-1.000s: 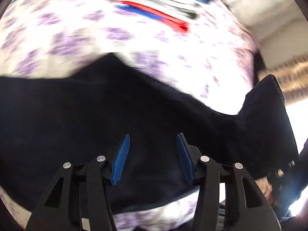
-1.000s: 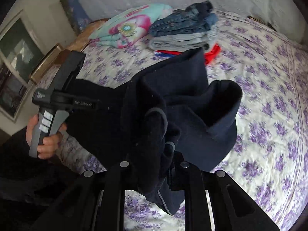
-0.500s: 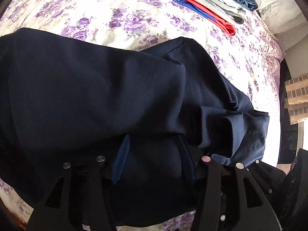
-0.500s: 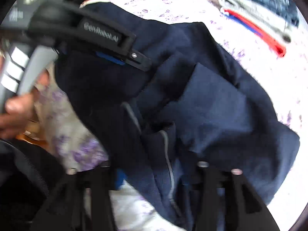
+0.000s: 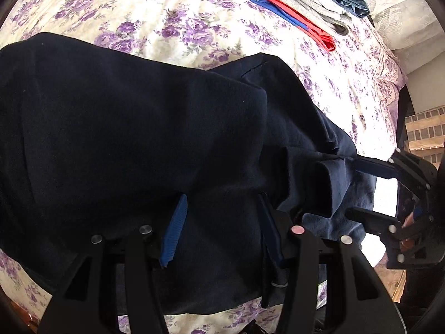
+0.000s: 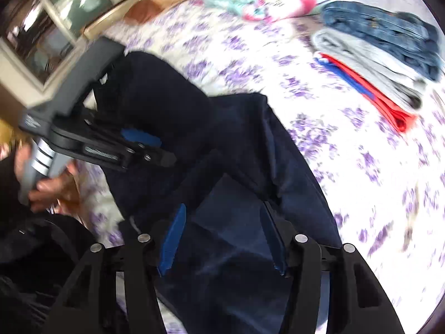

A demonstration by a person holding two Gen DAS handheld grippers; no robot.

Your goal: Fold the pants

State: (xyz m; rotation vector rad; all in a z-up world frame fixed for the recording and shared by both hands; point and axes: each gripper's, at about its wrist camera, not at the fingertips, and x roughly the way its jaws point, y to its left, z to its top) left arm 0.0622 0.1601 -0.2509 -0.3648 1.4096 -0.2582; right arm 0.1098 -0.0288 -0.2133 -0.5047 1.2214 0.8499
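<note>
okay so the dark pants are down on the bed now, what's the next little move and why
Probably draw the right hand-held gripper back from the dark pants and regrip the bunched end. Its jaws stood wide open, then eased in slightly, and nothing is pinched. The fabric near it lies rumpled in overlapping layers on the floral bedspread, so it looks unready for a clean fold.
</note>
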